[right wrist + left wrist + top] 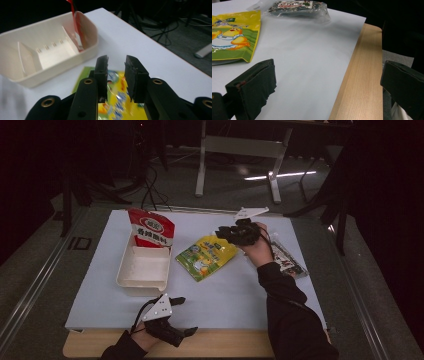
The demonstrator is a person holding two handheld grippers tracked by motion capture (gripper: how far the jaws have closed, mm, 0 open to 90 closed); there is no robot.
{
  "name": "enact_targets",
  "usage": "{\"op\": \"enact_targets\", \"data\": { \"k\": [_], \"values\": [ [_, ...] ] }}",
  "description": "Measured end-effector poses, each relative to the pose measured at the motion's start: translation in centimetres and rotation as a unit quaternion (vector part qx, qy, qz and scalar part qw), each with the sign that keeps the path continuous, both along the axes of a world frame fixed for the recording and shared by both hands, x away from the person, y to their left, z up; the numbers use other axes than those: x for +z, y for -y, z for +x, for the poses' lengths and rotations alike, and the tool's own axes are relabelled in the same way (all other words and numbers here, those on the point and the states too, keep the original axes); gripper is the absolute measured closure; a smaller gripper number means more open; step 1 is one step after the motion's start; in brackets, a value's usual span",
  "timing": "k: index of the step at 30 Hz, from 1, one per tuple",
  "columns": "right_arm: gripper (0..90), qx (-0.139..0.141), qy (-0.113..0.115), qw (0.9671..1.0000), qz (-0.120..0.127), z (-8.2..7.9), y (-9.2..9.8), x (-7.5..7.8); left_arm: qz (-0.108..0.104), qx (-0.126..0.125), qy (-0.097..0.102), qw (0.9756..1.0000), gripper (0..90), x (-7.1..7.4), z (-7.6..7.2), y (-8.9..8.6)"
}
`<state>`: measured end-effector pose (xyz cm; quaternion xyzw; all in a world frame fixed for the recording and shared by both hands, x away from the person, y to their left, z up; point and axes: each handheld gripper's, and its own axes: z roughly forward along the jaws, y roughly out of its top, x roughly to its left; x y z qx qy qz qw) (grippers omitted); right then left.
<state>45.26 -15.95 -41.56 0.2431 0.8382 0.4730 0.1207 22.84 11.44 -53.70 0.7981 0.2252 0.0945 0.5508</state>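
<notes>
A yellow snack bag (207, 255) lies flat in the middle of the pale mat. My right gripper (222, 235) hovers over its far right corner, pointing left; in the right gripper view its jaws (116, 67) stand a narrow gap apart, open, nothing between them, the yellow bag (117, 96) below. A white divided tray (145, 270) sits at the left with a red snack bag (150, 227) upright in its far end. A dark clear-wrapped packet (287, 257) lies at the right. My left gripper (186, 316) rests wide open at the near edge, holding nothing (328, 80).
The pale mat (225, 295) covers most of a wooden table, whose bare strip (362, 75) runs along the near edge. A dark sleeve (290, 315) crosses the near right of the mat. Beyond the table, a white stand (235, 150) and cables lie on the floor.
</notes>
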Motion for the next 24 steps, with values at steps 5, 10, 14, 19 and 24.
{"op": "enact_targets", "data": {
  "k": [5, 10, 14, 19, 24],
  "values": [
    [71.2, -0.027, 0.009, 0.9995, -0.012, -0.6, 3.8, -0.1, 0.000, -0.001, -0.001, 1.0000, 1.2, 0.0, 0.0, 0.1],
    [71.4, -0.054, 0.009, 0.9984, -0.014, -0.7, 7.9, -0.5, 0.004, 0.002, 0.001, 1.0000, 1.2, 0.0, 0.0, 0.2],
    [73.3, -0.084, 0.008, 0.9960, -0.029, -0.6, 10.9, -0.9, 0.005, 0.001, 0.000, 1.0000, 1.2, -0.1, -0.1, 0.2],
    [81.5, -0.122, -0.006, 0.9919, -0.034, -0.5, 14.1, -1.7, 0.005, 0.004, -0.001, 1.0000, 1.2, -0.1, 0.0, 0.3],
    [89.7, -0.160, -0.025, 0.9862, -0.036, 0.0, 16.7, -3.0, 0.006, 0.005, -0.003, 1.0000, 1.2, -0.1, 0.0, 0.3]
  ]
}}
